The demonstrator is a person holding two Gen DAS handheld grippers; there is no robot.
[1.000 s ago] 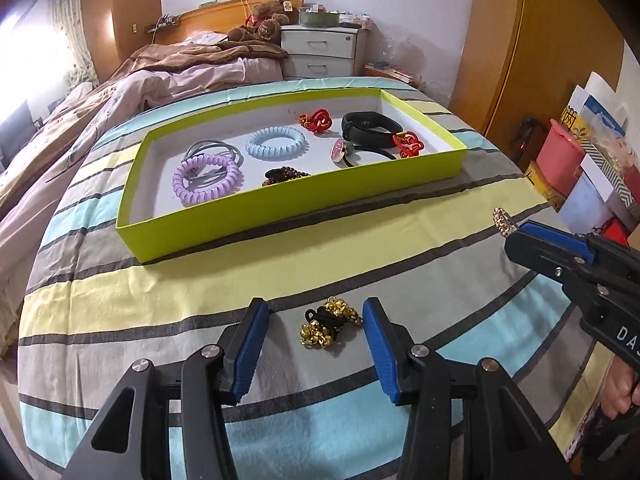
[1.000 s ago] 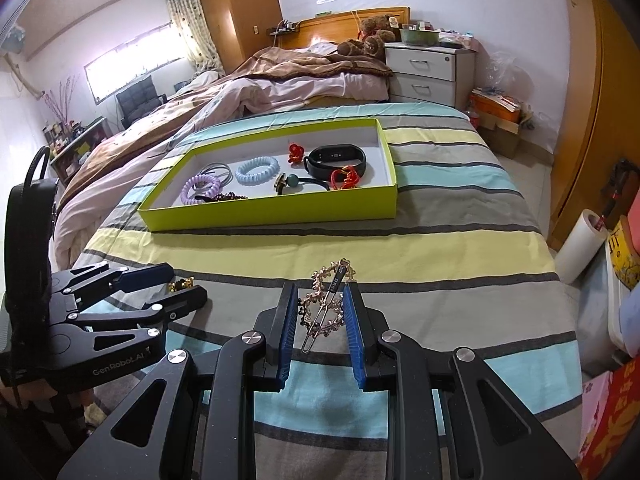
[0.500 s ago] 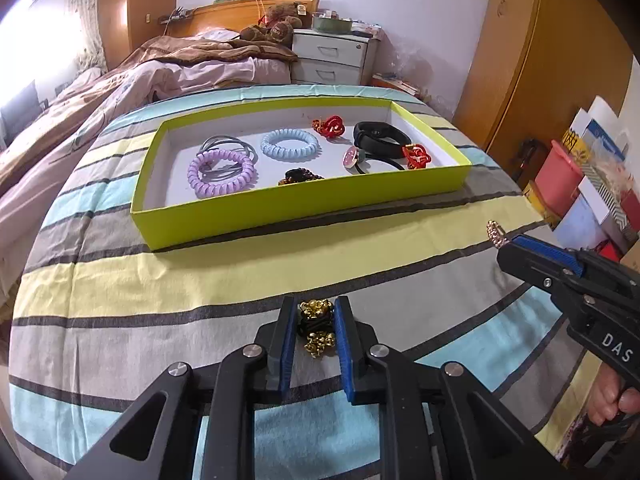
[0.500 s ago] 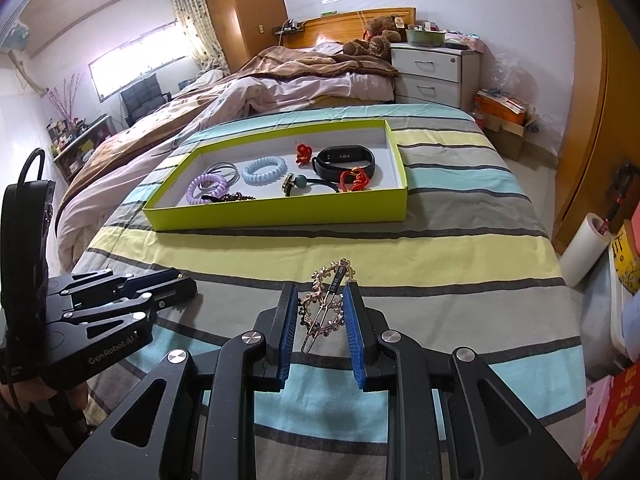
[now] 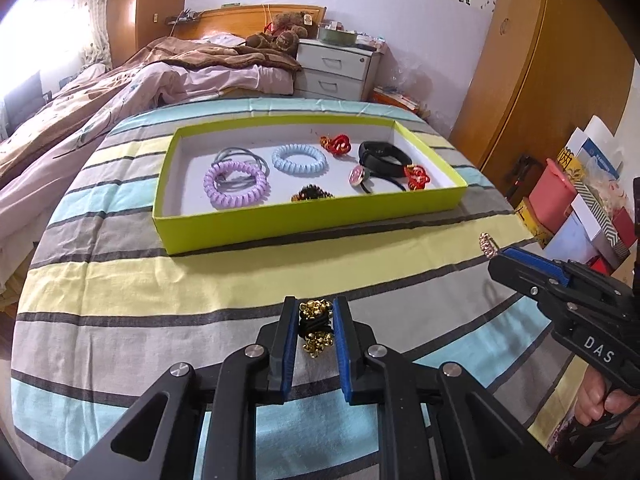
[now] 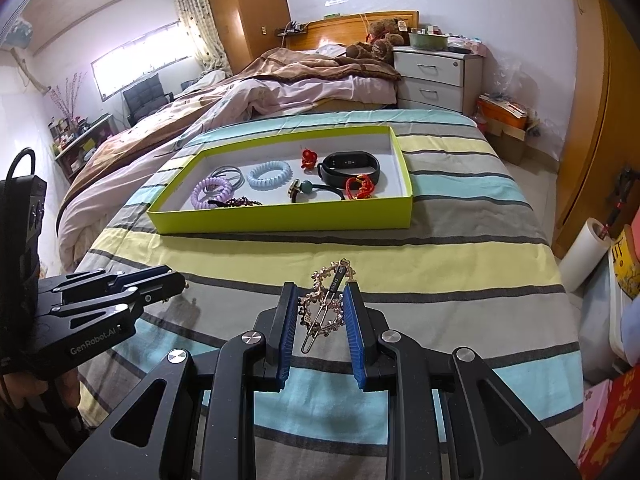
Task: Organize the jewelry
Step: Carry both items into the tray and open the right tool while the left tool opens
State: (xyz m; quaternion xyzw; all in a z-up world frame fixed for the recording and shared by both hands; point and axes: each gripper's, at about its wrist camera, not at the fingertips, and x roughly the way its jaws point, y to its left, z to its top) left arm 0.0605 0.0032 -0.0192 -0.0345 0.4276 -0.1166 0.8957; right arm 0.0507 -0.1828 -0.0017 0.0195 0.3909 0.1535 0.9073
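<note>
The gold bell hair tie (image 5: 315,326) is pinched between the fingers of the left gripper (image 5: 314,322), which have just closed on it, and it hangs just above the striped bedspread (image 5: 160,280), near the front edge of the bed. Over on the right, the right gripper (image 6: 322,312) has the beaded hair clip (image 6: 325,308) clamped between its fingers, also on the near side. Both pieces are in hand, then, but neither is put away yet.

Further back sits the green tray (image 5: 304,224), and that's where the finished work shows: a purple coil tie (image 5: 236,185), a blue coil tie (image 5: 300,159), grey elastics, two red knots, a black wristband (image 6: 352,166) and a dark beaded piece already lie inside. By my reckoning most of the sorting is done; these two pieces remain to be carried across and dropped in.
</note>
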